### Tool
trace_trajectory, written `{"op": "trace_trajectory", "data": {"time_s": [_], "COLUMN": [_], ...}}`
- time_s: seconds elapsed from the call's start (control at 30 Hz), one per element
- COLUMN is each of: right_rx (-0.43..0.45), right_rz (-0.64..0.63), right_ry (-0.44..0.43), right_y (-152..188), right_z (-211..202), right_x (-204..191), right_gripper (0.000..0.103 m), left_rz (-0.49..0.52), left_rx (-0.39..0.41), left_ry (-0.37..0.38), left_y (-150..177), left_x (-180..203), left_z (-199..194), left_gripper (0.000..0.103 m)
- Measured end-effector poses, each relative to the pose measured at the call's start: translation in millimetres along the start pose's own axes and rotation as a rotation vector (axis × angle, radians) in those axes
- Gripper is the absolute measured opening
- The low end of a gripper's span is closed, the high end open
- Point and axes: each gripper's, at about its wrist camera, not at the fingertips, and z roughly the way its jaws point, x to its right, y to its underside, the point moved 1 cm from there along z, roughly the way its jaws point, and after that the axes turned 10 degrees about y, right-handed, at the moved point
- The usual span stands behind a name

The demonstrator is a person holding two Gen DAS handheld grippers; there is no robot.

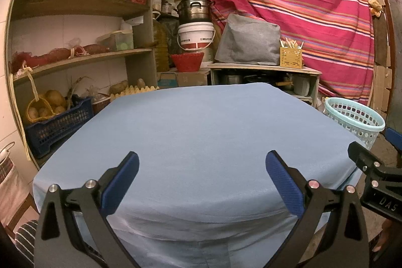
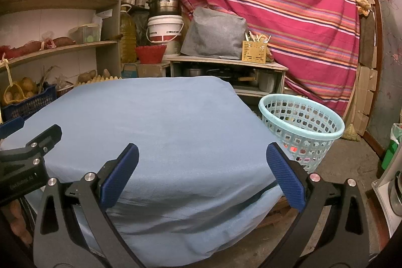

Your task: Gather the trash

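Both grippers, left [image 1: 202, 180] and right [image 2: 202, 177], hover jaws wide apart over the blue-draped tabletop [image 1: 201, 132], basket [image 2: 301, 127] just beside it.

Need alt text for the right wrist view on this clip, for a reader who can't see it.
The open right gripper hovers, holding nothing, over a table draped in light blue cloth. A pale turquoise perforated basket stands on the floor right of the table, with cluttered shelves and a striped red curtain behind.
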Motion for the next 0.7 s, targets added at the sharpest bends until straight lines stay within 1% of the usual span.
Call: {"op": "trace_trajectory", "data": {"time_s": [0.7], "right_rx": [-0.005], "right_rz": [-0.003], "right_ry": [-0.001], "right_y": [2.1], "right_z": [2.8], "right_x": [-2.0], "right_gripper": [0.099], "left_rz": [0.002], "left_rx": [0.001], "left_ry": [0.001], "left_y": [0.3], "left_x": [-2.8], "left_z": [-0.1], "left_gripper": [0.098]}}
